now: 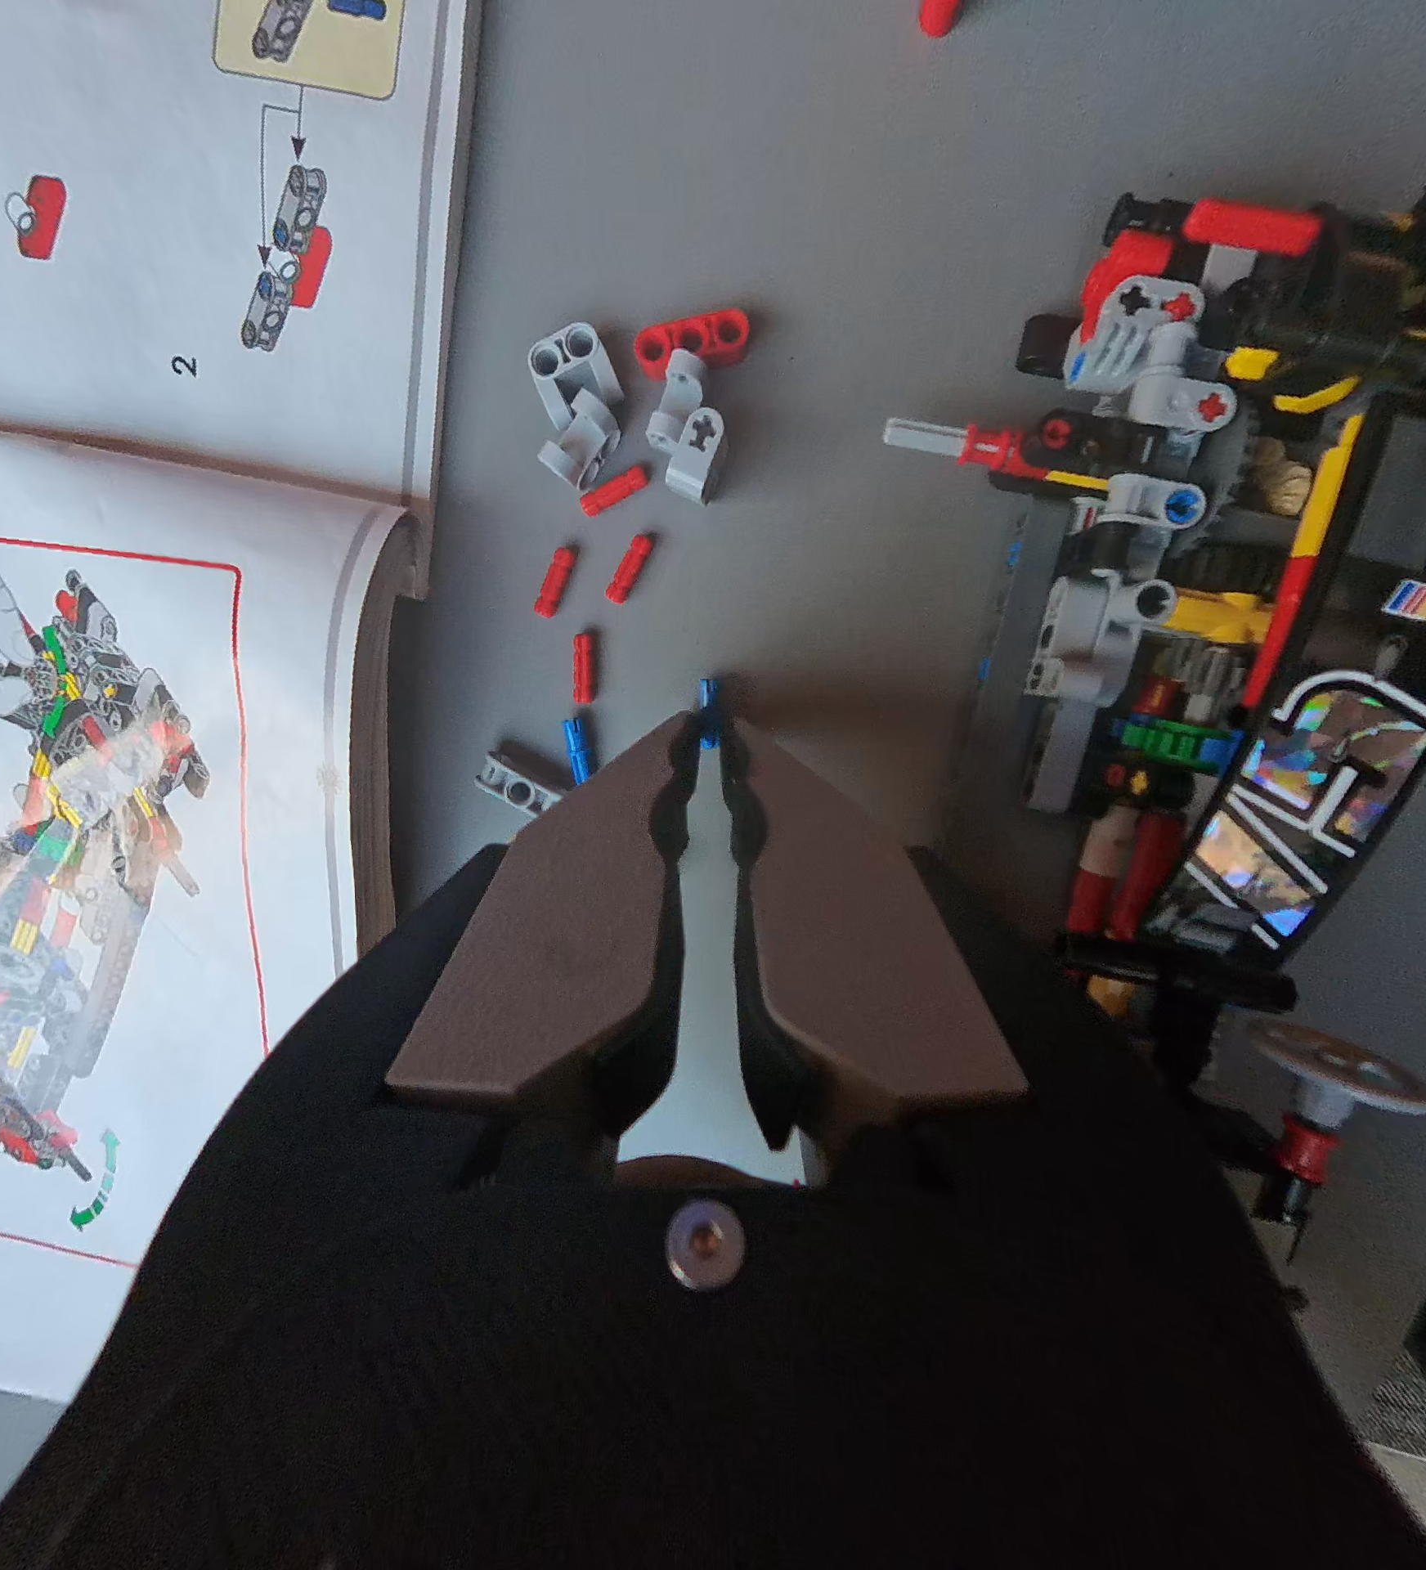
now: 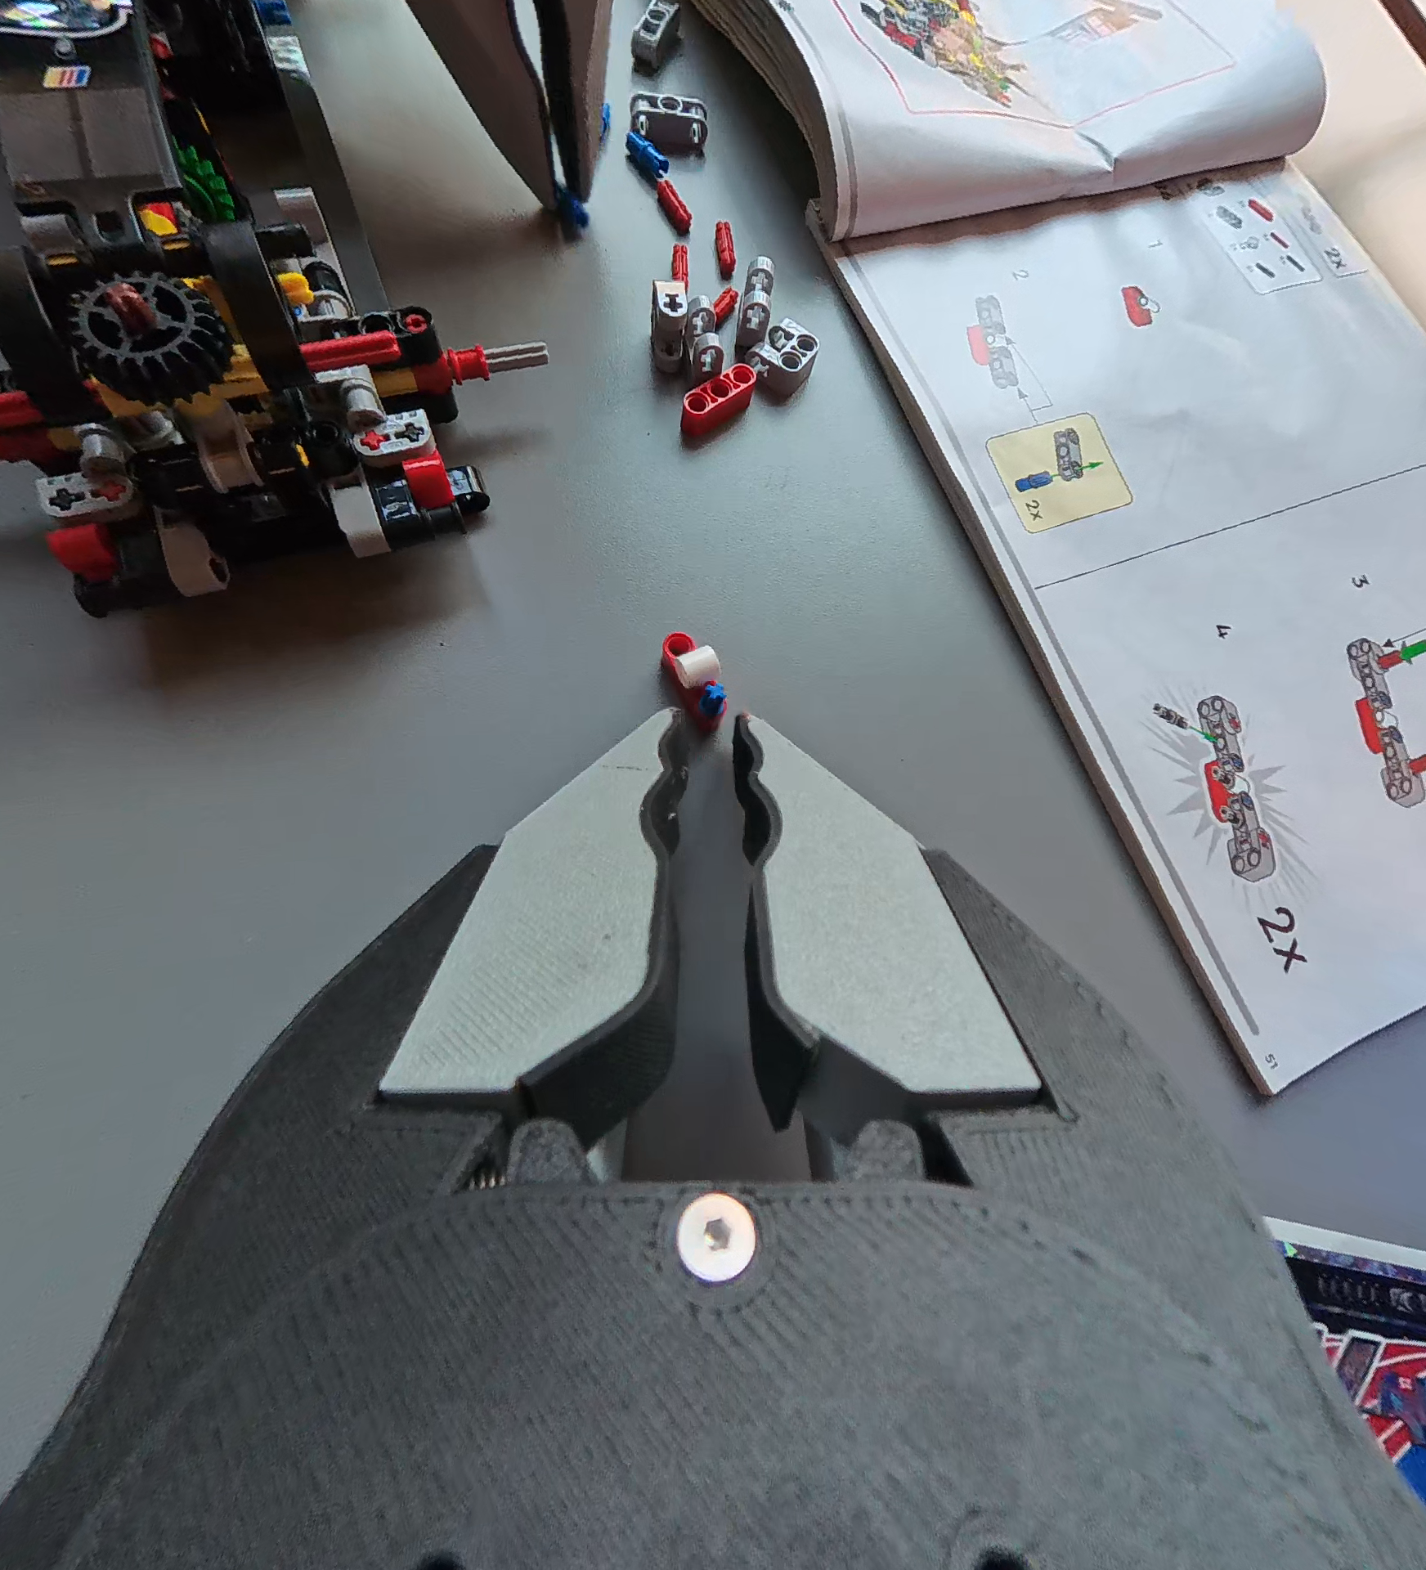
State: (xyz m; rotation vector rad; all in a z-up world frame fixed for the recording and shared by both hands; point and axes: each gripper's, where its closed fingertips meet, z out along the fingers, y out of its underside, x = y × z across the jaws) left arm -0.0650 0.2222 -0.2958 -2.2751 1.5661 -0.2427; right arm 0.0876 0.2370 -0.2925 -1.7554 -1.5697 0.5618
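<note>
My left gripper [image 1: 711, 732] has brown fingers and is shut on a small blue pin [image 1: 708, 709], which sticks out past the tips just above the grey table [image 1: 820, 255]. The right wrist view shows the same gripper [image 2: 567, 191] with the pin [image 2: 572, 210] at its tips. My right gripper [image 2: 708, 722] has grey fingers and is shut on the near end of a small red piece [image 2: 676, 654], low over the table. The piece carries a white bush [image 2: 697, 665] and a blue pin [image 2: 713, 698].
Another blue pin [image 1: 576, 748], several red pins [image 1: 583, 667] and a grey connector [image 1: 514, 777] lie by the left gripper. Beyond lie a heap of grey connectors [image 1: 582, 399] and a red beam [image 1: 691, 340]. A half-built model vehicle [image 1: 1202, 510] and an open instruction book [image 1: 140, 595] flank them. The gap from one gripper's tips to the other's is roughly 15 cm. To the grey connector [image 1: 514, 777]: left tips about 4 cm, right tips about 20 cm. Look for it in the right wrist view [image 2: 677, 109] too.
</note>
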